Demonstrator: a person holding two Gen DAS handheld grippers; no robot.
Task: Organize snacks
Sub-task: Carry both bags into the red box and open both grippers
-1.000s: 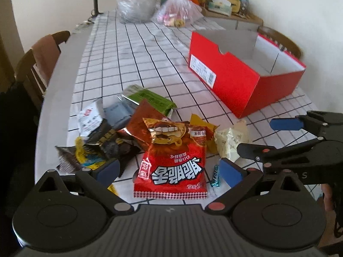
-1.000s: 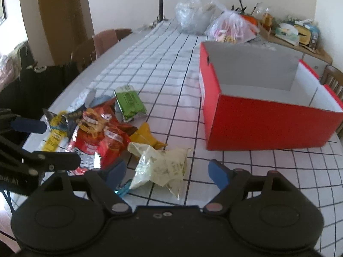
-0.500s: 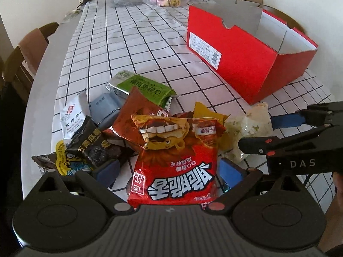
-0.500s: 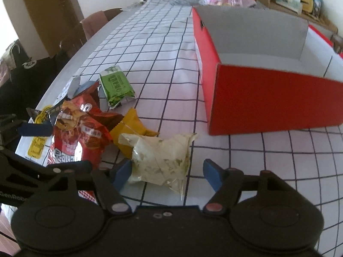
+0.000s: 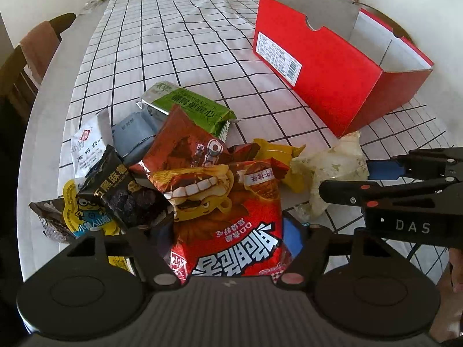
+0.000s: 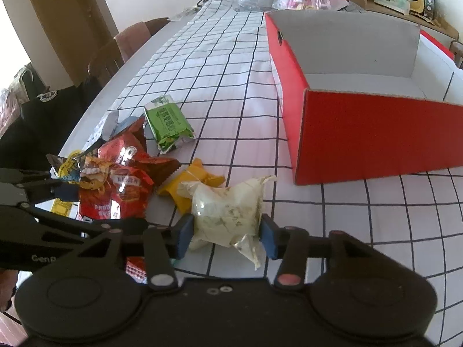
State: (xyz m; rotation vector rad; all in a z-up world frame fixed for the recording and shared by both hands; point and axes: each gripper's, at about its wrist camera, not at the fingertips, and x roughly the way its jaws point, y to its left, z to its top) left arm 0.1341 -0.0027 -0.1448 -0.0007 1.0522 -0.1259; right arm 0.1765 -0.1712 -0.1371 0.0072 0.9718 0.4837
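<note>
In the lower middle of the frame the left gripper (image 5: 228, 231) straddles a red snack bag (image 5: 231, 225), one blue pad showing at the bag's right edge and the other pad hidden, so contact cannot be judged. Around the bag lie a green packet (image 5: 191, 110), a black packet (image 5: 121, 190), a yellow packet (image 5: 275, 159) and a pale pouch (image 5: 332, 170) on the checked tabletop (image 5: 179, 43). The right gripper (image 5: 347, 177) enters from the right edge around the pale pouch, with an open red box (image 5: 332, 81) at upper right.
</note>
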